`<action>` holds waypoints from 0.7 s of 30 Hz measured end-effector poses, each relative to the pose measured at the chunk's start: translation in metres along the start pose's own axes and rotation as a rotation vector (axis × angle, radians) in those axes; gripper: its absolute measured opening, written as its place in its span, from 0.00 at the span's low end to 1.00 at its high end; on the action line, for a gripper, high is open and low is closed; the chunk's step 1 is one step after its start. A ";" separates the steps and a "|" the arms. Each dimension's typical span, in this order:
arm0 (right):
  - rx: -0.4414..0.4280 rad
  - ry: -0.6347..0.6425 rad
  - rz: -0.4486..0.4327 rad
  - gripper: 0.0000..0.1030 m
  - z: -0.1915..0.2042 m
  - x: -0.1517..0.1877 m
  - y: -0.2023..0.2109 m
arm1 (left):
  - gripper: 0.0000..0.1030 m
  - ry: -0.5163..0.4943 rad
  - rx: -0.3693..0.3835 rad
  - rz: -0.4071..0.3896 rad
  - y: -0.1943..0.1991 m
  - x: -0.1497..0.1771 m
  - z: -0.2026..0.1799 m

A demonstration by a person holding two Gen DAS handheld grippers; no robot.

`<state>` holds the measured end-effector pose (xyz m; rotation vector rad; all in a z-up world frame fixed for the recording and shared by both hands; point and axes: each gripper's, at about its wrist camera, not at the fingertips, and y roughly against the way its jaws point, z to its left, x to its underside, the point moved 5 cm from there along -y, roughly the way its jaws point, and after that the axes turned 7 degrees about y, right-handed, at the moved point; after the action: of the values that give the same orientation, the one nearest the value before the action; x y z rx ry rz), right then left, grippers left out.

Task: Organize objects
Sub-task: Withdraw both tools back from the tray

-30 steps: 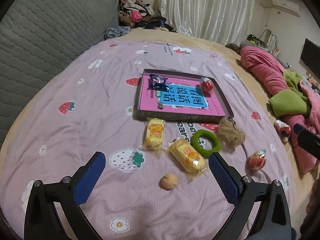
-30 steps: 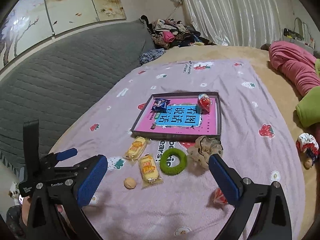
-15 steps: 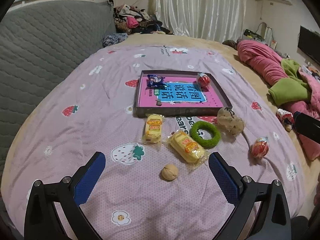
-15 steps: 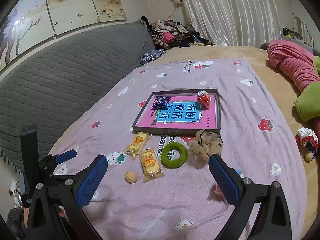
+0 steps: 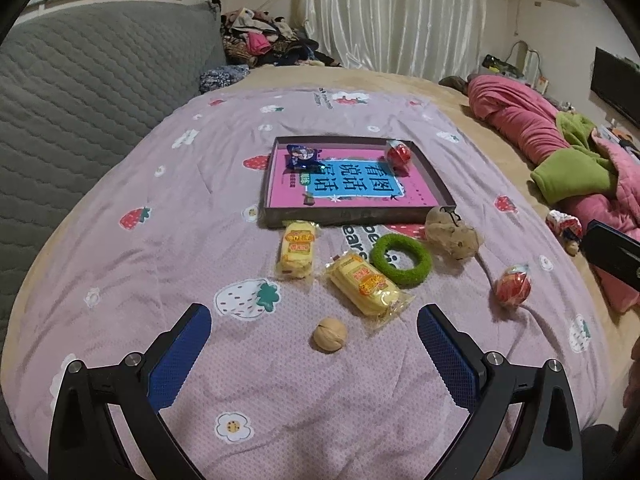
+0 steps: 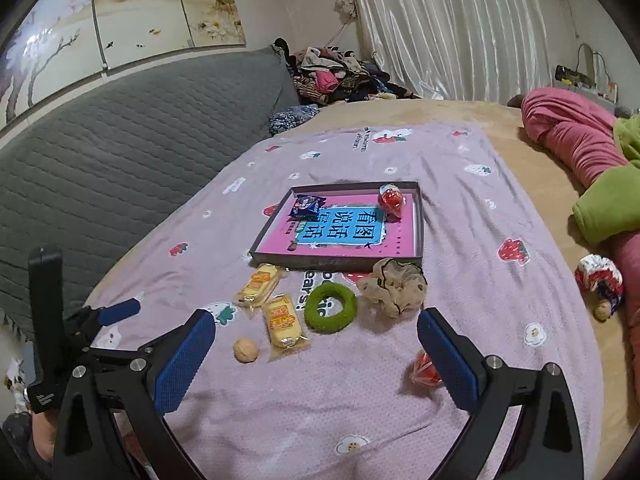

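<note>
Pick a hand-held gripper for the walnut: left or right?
Left. The walnut lies centred just ahead of the open left hand-held gripper. The right hand-held gripper is open too, but the walnut sits off toward its left finger.

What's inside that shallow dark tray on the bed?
Inside the tray lies a pink book covering most of its floor. On the book sit a blue snack packet and a red wrapped sweet. Whatever lies under the book is hidden.

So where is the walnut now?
The walnut lies on the bedspread between the open left gripper's fingers, just left of the nearer yellow snack pack.
</note>
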<state>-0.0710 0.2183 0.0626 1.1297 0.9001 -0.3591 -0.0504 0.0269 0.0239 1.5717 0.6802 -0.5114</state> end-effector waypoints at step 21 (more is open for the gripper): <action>0.143 0.087 0.023 0.99 -0.004 0.036 -0.002 | 1.00 -0.008 -0.004 0.060 -0.021 0.043 0.003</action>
<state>-0.0518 0.2280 0.0331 1.2944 0.9490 -0.3621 -0.0339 0.0297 -0.0210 1.5807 0.6263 -0.4714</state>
